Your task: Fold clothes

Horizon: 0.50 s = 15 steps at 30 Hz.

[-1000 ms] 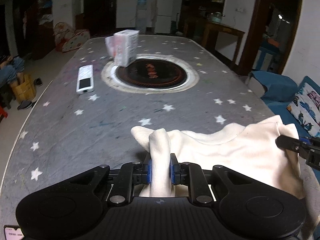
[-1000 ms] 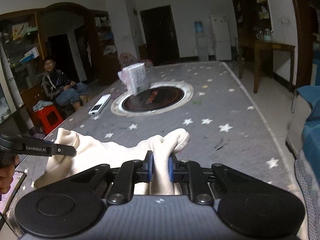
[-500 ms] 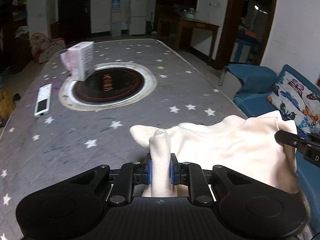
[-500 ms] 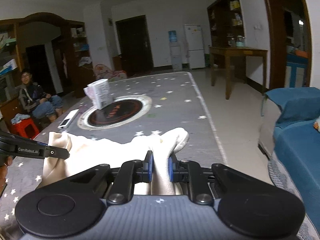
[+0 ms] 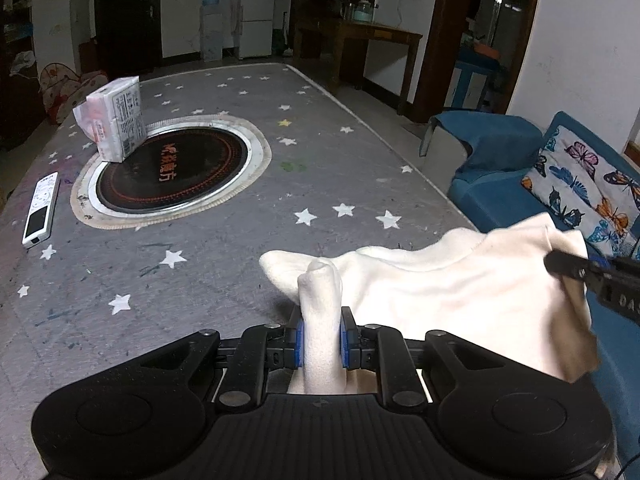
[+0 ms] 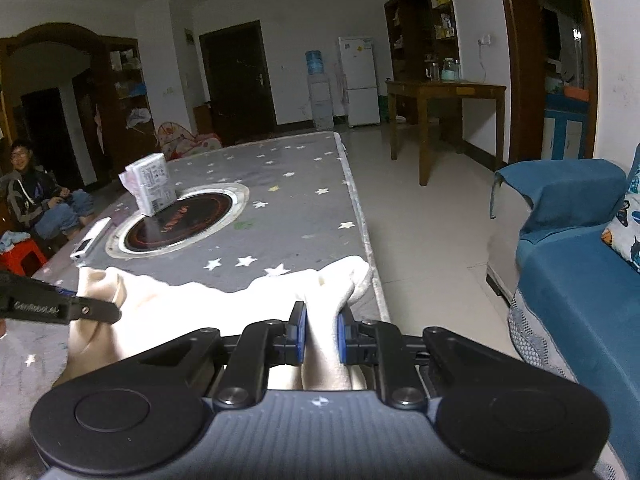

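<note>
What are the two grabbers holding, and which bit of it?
Both hold the cream garment. The left gripper pinches a bunched edge at one end, the right gripper a bunched edge at the other.

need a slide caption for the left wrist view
Left gripper pinches a fold of cream garment over the star-print table; right gripper holds its far corner.

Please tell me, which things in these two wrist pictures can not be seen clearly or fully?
- Cream garment: its lower part is hidden behind the left gripper body; what kind of garment it is stays unclear.
- Right gripper: in the left wrist view only one finger shows, cut by the right edge.
- Tissue pack: print too small to read.
- Remote control: buttons too small.
</note>
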Available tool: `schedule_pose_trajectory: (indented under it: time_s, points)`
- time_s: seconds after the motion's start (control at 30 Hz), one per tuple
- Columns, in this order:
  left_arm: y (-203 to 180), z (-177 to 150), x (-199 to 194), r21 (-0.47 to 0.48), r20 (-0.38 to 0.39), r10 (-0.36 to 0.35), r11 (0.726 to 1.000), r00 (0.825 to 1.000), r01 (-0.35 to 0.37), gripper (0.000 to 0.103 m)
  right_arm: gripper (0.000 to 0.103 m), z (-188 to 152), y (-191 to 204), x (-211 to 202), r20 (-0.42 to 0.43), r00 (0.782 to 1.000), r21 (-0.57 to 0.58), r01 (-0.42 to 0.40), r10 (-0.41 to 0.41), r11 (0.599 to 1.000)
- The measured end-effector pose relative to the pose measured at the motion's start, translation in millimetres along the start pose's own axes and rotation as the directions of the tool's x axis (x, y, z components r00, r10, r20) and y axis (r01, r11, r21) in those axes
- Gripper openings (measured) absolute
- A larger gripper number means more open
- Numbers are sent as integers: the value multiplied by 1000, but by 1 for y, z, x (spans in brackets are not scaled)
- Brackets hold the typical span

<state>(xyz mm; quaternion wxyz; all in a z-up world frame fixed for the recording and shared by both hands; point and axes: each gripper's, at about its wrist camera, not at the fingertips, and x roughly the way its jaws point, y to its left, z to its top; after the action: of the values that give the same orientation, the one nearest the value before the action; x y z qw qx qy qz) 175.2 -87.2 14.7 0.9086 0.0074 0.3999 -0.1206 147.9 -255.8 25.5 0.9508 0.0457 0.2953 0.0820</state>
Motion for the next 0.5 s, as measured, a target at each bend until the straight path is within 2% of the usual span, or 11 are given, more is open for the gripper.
schedule_pose_trajectory:
  time_s: [0.1,0.2,0.37,0.43,0.5]
  points:
    - [4,-2,8,-10,-10,1,1000,1000,-1,18,14,2,-4,14,-21,1000,-5,13,-13,1000]
    - [8,-4,14,-19,-18,4,1000,1000,-5,24,14,-3,-7,27,-49,998,-10,28,-28,1000]
    - [21,-9,23,-32,-31,66,997,997,-67,32,15,-10,-13,45,-98,994,-3,43,-44,999]
    - [31,-10,25,-54,-37,83,995,996,-85,38,18,-13,-16,50,-114,992,0,52,-52,999]
    - [39,-9,24,-73,-35,96,992,995,-98,38,22,-14,-19,51,-118,991,2,57,-56,998]
